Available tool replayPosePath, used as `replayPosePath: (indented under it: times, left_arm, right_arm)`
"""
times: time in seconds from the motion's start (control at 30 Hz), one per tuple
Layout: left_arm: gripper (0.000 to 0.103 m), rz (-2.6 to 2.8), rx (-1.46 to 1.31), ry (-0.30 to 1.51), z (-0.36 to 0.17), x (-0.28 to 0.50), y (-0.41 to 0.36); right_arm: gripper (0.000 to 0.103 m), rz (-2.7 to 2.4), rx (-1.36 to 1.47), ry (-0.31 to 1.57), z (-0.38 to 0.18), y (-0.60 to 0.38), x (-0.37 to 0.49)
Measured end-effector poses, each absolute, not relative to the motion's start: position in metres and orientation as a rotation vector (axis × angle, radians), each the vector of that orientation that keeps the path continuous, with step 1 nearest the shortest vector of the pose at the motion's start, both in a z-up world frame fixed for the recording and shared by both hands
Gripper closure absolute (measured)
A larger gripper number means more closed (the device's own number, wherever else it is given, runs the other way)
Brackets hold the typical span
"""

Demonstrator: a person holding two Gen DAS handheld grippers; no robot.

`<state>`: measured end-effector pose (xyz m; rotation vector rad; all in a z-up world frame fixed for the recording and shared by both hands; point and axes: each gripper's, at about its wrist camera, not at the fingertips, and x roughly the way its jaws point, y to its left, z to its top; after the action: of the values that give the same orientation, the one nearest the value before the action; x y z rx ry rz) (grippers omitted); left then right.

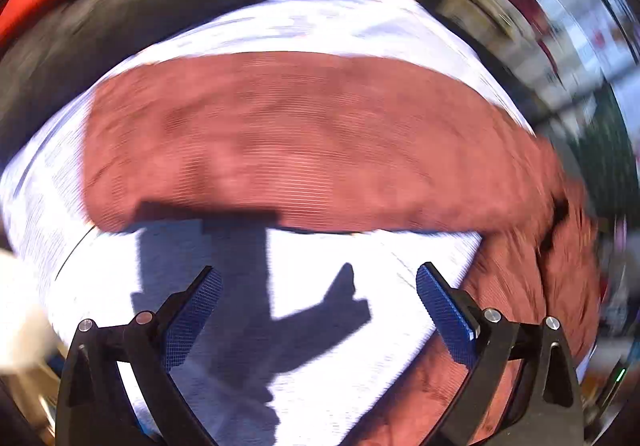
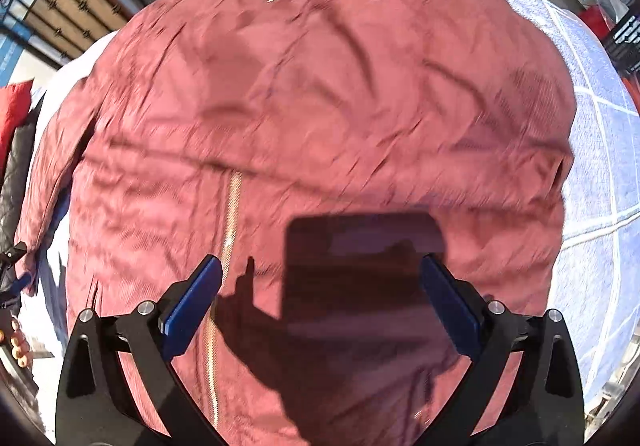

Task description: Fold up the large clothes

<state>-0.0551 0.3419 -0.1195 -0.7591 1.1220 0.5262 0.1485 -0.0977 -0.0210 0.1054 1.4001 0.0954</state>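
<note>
The maroon jacket [image 2: 320, 106] lies spread, zip up, on the white quilted cover [image 2: 600, 174], filling the space ahead of the right gripper [image 2: 320, 306]. It looks soft, light and crumple-prone, best pinched at hem or sleeve edge. Both pairs of fingers [image 2: 192, 306] are spread and empty, the left gripper [image 1: 320, 310] over bare cover with a sleeve [image 1: 280, 138] just beyond.

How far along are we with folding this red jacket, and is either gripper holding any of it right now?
Done: the red jacket lies spread on the white sheet, zipper up, with a long part stretched out flat. In hand: nothing; the left gripper and right gripper hover above with jaws open. Left: the body looks unfolded, so the main folds remain.
</note>
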Motion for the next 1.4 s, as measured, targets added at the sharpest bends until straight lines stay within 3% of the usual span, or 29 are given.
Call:
replayPosePath:
  times: [0.27, 0.4, 0.53, 0.57, 0.6, 0.67, 0.8, 1.1, 1.23, 1.4]
  left_arm:
    - [0.011, 0.707, -1.024, 0.947, -0.131, -0.107, 0.412]
    - [0.024, 0.7, -1.141, 0.942, -0.15, -0.087, 0.413]
    - [0.029, 0.745, -1.162, 0.905, -0.156, -0.085, 0.411]
    - [0.038, 0.747, -1.166, 0.901, -0.155, -0.083, 0.413]
    - [0.054, 0.731, -1.172, 0.888, -0.154, -0.081, 0.414]
    - [0.072, 0.704, -1.161, 0.891, -0.152, -0.076, 0.415]
    - [0.087, 0.657, -1.085, 0.905, -0.141, -0.066, 0.412]
    - [0.092, 0.489, -0.761, 0.846, -0.044, 0.0, 0.368]
    - [0.093, 0.283, -0.577, 0.756, 0.026, 0.053, 0.302]
    - [0.093, -0.015, -0.407, 0.729, 0.072, 0.104, 0.187]
  right_arm:
    - [0.005, 0.131, 0.014, 1.382, -0.011, -0.074, 0.13]
    - [0.005, 0.129, 0.0, 1.353, 0.0, -0.074, 0.133]
    - [0.005, 0.123, -0.014, 1.344, 0.005, -0.072, 0.131]
    - [0.005, 0.121, -0.012, 1.344, 0.011, -0.083, 0.124]
    - [0.005, 0.12, -0.011, 1.343, 0.013, -0.09, 0.119]
    - [0.005, 0.112, -0.005, 1.344, 0.01, -0.088, 0.119]
    - [0.005, 0.091, 0.026, 1.344, 0.007, -0.091, 0.116]
    - [0.005, 0.052, 0.123, 1.308, 0.013, -0.119, 0.115]
    - [0.005, 0.031, 0.156, 1.307, 0.01, -0.131, 0.112]
    - [0.005, -0.004, 0.212, 1.305, 0.006, -0.149, 0.109]
